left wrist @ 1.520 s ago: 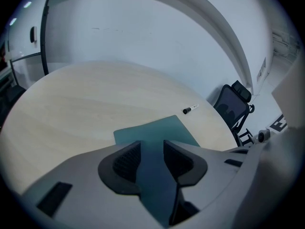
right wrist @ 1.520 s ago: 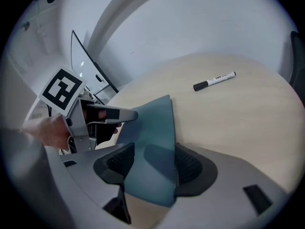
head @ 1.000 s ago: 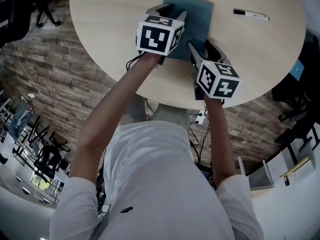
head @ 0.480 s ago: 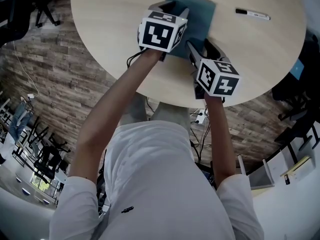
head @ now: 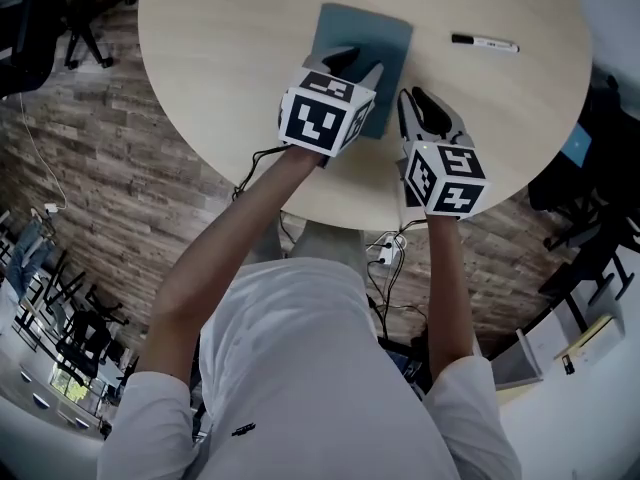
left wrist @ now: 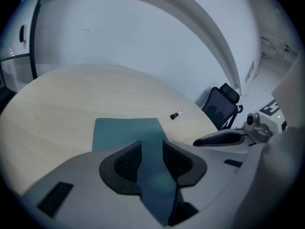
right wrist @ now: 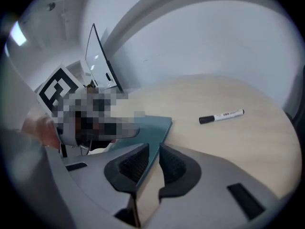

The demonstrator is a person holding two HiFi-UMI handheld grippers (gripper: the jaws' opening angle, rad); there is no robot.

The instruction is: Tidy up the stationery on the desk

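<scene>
Overhead, a teal notebook [head: 375, 33] lies flat on the round wooden worktop [head: 220, 78], with a marker [head: 485, 42] well apart to its right. The left gripper [head: 358, 61] hangs over the notebook's near half, and the right gripper [head: 418, 100] is just beside its right edge.

From the left gripper view, its fingers [left wrist: 125, 161] stand partly apart, gripping nothing; the notebook's teal fills the gap.

From the right gripper view, its fingers [right wrist: 175, 163] have just been closing to a narrow, empty gap. The notebook's edge shows through it.
</scene>
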